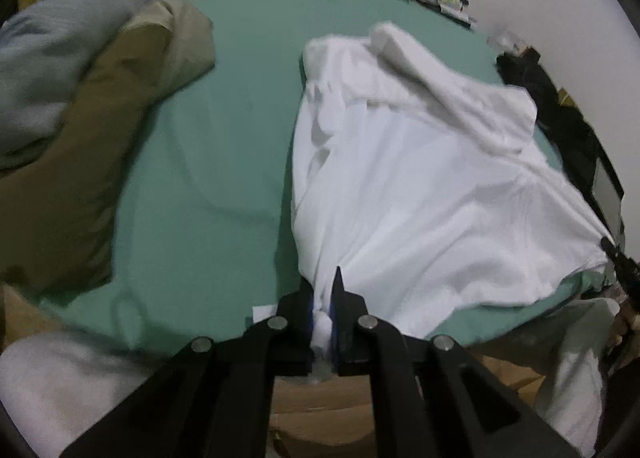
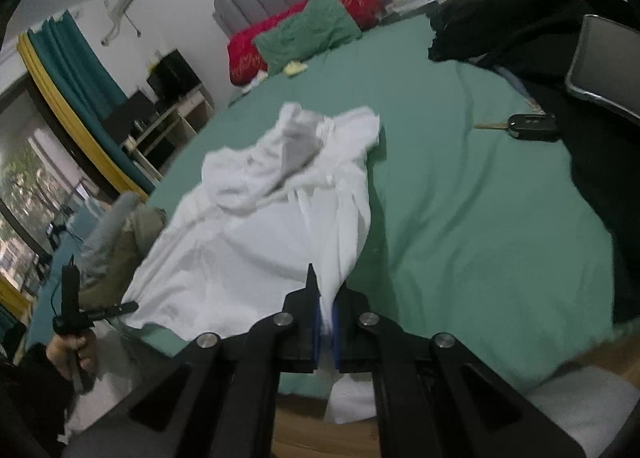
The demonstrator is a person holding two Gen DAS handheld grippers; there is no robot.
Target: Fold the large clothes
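Left wrist view showed the left gripper (image 1: pixel 325 298) clamped on a bunched edge of the white garment (image 1: pixel 420 186), a wad of cloth pinched between its blue pads near the close edge of the green bedsheet (image 1: pixel 224 138). From that pinch the garment fanned out toward the far side, its near hem lifted and drawn taut toward the right gripper (image 1: pixel 618 258), which peeked in at the frame's right edge with cloth running to its tip; the far part lay crumpled, with a rolled, thicker portion on top. An olive garment (image 1: pixel 100 146) and a pale blue blanket (image 1: pixel 60 58) were heaped well apart on the left. Right wrist view had the right gripper (image 2: pixel 326 300) closed on another part of the same hem, a thin fold of the white garment (image 2: pixel 256 226) held between its pads, while the left gripper (image 2: pixel 74 306) stood at the lower left, held by a hand (image 2: pixel 72 354). A car key (image 2: pixel 528 127) lay apart on the sheet, and black clothing (image 2: pixel 520 30) sat at the far right (none of it touching the garment). As I judged it, the work had barely begun: both near corners were gripped, but no fold had been made, and the cloth was yet to be spread flat and smoothed.
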